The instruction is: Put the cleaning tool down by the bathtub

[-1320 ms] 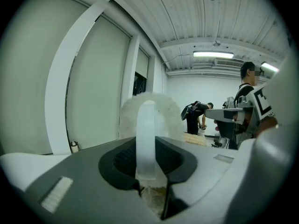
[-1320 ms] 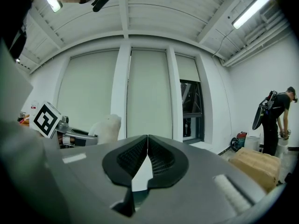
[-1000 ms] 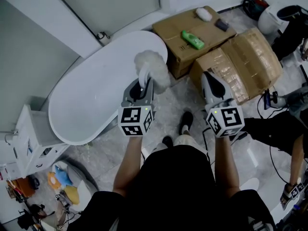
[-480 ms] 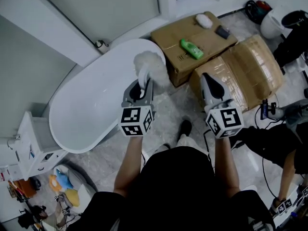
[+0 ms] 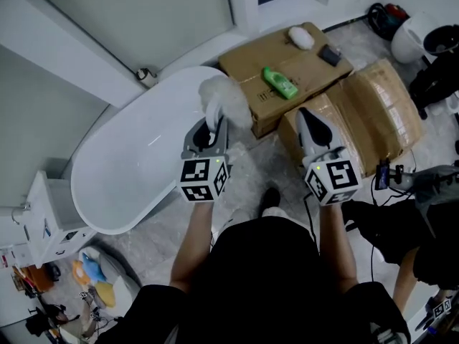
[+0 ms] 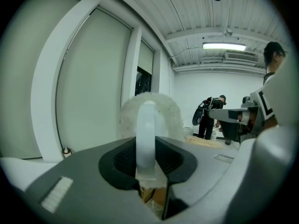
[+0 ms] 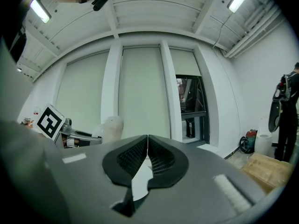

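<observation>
The cleaning tool [image 5: 221, 99] is a fluffy white duster head on a pale clear handle [image 6: 145, 139]. My left gripper [image 5: 212, 124] is shut on that handle and holds the duster [image 6: 150, 115] upright above the right end of the white bathtub [image 5: 136, 170]. My right gripper [image 5: 306, 120] hangs beside it, over the taped cardboard box [image 5: 373, 110], shut with nothing between its jaws. In the right gripper view its pads [image 7: 147, 158] meet, and the duster [image 7: 108, 126] shows at the left.
A second cardboard box [image 5: 280, 59] behind carries a green bottle [image 5: 279, 82], a white sponge [image 5: 301, 37] and a dark object [image 5: 330, 55]. A white cabinet [image 5: 46, 217] stands at the tub's left end. Another person [image 5: 416, 221] sits at right with cables on the marble floor [image 5: 247, 178].
Both grippers keep their pose. The view has shifted slightly, so the tub and boxes sit a little higher and further left in the picture. My shoe has moved forward.
</observation>
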Action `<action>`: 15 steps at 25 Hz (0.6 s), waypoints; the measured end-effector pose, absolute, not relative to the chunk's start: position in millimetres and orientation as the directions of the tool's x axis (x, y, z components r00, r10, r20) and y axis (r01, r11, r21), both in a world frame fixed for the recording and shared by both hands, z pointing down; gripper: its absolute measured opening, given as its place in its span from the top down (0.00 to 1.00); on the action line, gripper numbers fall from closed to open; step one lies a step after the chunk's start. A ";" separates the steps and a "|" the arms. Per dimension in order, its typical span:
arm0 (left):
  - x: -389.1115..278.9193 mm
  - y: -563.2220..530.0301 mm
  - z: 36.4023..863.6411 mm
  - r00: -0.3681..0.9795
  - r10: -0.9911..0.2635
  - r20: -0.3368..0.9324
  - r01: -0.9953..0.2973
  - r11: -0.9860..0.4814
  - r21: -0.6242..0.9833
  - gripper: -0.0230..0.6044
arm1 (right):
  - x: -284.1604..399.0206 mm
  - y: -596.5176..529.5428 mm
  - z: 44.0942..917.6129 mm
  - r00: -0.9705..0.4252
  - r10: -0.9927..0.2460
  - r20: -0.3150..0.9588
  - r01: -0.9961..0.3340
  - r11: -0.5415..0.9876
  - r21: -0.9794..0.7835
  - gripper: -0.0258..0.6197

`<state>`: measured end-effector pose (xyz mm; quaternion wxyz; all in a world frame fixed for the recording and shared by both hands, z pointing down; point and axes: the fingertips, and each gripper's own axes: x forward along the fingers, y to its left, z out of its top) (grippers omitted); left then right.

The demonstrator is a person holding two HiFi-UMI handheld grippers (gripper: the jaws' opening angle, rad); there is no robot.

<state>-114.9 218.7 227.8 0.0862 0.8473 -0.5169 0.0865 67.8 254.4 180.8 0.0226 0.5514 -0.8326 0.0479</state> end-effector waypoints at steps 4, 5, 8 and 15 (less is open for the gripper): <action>-98.4 207.5 229.7 0.446 -0.864 0.233 -0.893 -0.445 0.061 0.83 | 84.6 239.2 182.4 -0.397 -0.914 0.081 -0.918 0.393 -0.061 0.94; -96.7 205.4 230.1 0.442 -0.866 0.233 -0.895 -0.441 0.060 0.83 | 86.9 236.3 182.4 -0.398 -0.914 0.079 -0.917 0.394 -0.062 0.94; -94.6 197.4 231.4 0.427 -0.872 0.239 -0.903 -0.426 0.057 0.83 | 91.1 227.3 182.6 -0.407 -0.910 0.076 -0.913 0.402 -0.066 0.94; -94.5 186.8 238.0 0.410 -0.876 0.255 -0.910 -0.410 0.055 0.83 | 91.0 216.2 192.2 -0.421 -0.902 0.092 -0.906 0.414 -0.085 0.94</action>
